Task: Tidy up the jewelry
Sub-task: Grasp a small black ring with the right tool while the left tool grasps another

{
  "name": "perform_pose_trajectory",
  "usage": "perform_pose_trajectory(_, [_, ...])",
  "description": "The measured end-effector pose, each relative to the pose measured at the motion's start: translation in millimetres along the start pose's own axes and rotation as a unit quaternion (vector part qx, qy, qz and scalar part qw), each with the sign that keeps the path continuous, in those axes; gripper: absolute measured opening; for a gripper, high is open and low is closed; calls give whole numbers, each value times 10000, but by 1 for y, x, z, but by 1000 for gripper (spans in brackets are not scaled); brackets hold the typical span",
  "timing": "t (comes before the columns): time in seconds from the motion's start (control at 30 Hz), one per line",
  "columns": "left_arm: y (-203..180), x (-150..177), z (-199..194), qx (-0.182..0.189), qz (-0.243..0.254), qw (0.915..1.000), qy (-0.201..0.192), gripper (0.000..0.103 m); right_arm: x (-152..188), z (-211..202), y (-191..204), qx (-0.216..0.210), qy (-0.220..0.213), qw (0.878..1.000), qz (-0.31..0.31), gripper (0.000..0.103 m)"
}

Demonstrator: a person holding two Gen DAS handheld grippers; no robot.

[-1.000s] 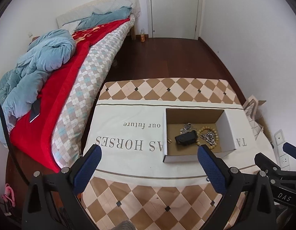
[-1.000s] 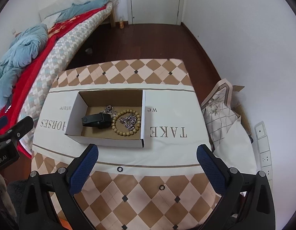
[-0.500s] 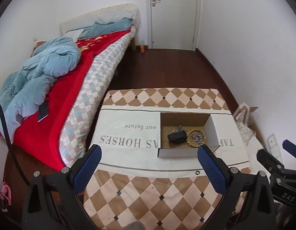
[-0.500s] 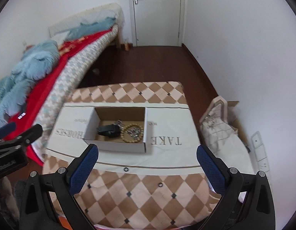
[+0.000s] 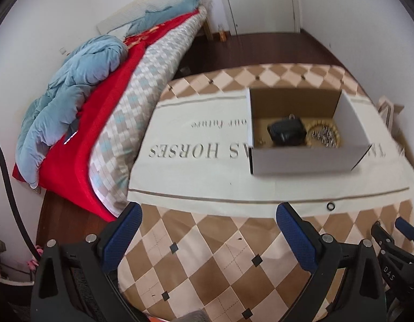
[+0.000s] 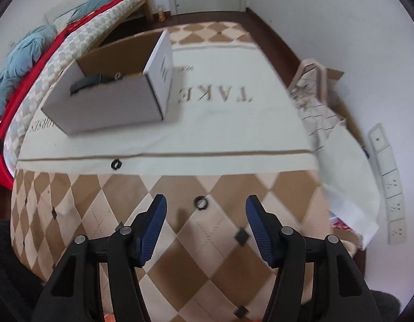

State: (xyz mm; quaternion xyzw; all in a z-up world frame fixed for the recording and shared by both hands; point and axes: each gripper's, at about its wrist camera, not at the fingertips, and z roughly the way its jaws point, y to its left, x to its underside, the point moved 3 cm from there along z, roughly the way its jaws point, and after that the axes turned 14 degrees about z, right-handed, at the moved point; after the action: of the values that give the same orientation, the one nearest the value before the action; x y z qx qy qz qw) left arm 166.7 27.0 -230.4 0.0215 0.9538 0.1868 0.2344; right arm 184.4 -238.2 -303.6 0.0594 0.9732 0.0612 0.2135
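Observation:
A white cardboard box (image 5: 306,161) stands on the cloth-covered table (image 5: 207,182). It holds a black item (image 5: 286,131), a wooden bead bracelet (image 5: 338,136) and a silver chain (image 5: 323,135). The box also shows in the right wrist view (image 6: 110,104). Two small black rings lie on the cloth: one (image 6: 201,203) just ahead of my right gripper (image 6: 205,212), the other (image 6: 116,164) farther left, also seen in the left wrist view (image 5: 330,206). My right gripper is open and low over the table. My left gripper (image 5: 207,222) is open and empty near the front edge.
A bed (image 5: 113,102) with a red cover and a blue quilt lies to the left of the table. A patterned bag (image 6: 314,91) and white cloth hang off the right side. A power strip (image 6: 386,182) lies by the right wall.
Both grippers came down and forward toward the table. The right gripper's fingers have narrowed and now flank the nearer black ring. The left stays wide open.

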Motion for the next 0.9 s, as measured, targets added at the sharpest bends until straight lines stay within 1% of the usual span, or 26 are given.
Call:
perform_pose_trajectory(0.03, [-3,0,4,20,35,10000,36,102,2,5,1,50,15,10000,-46,62])
perform_pose_trajectory(0.07, [-6,-1,6,43,52,10000,54,102,4,13,3,83,104,9999,-95,51])
perform_pose_trajectory(0.13, [-10,-2,13,63,100,9999,105,102,3,15,7,159,-57,9996,-238,33])
perform_pose_trajectory(0.17, [-13,-3,17,97,126,9998,136,102,4,14,9,167,-115,9994,-293,16])
perform_pose_trajectory(0.2, [-16,-4,20,133,138,9997,155,102,4,14,9,183,-126,9993,-316,13])
perform_pose_trajectory(0.3, [-31,-7,31,336,231,9989,229,102,3,8,3,42,-178,9996,-220,13])
perform_pose_trajectory(0.37, [-47,-9,37,591,307,9974,275,102,-1,0,-8,-87,-245,9997,-14,13])
perform_pose_trajectory(0.47, [-82,-13,49,1187,466,9909,440,101,-12,-10,-27,-195,-301,9987,360,13])
perform_pose_trajectory(0.53, [-105,-15,55,1476,595,9859,519,101,-19,-12,-38,-215,-314,9977,562,13])
perform_pose_trajectory(0.6, [-121,-17,57,1623,699,9827,554,96,-28,-13,-47,-179,-334,9971,662,13])
perform_pose_trajectory(0.63, [-127,-17,59,1666,741,9816,575,90,-30,-14,-50,-167,-347,9969,692,13])
perform_pose_trajectory(0.67, [-134,-17,62,1739,767,9799,607,82,-32,-14,-53,-135,-358,9968,703,13])
perform_pose_trajectory(0.7, [-137,-17,64,1822,761,9783,620,79,-33,-14,-55,-101,-369,9967,711,13])
perform_pose_trajectory(0.73, [-138,-18,62,1888,681,9783,508,73,-34,-14,-57,-91,-377,9966,730,13])
perform_pose_trajectory(0.8, [-139,-20,60,1885,692,9787,423,66,-33,-12,-60,-78,-354,9965,754,13])
perform_pose_trajectory(0.83, [-139,-21,57,1869,683,9794,333,50,-33,-11,-61,-81,-345,9964,769,13])
perform_pose_trajectory(0.87, [-139,-22,55,1869,681,9796,287,29,-32,-10,-62,-94,-334,9963,783,13])
perform_pose_trajectory(0.9, [-140,-23,53,1869,699,9796,253,18,-32,-9,-62,-108,-324,9963,791,13])
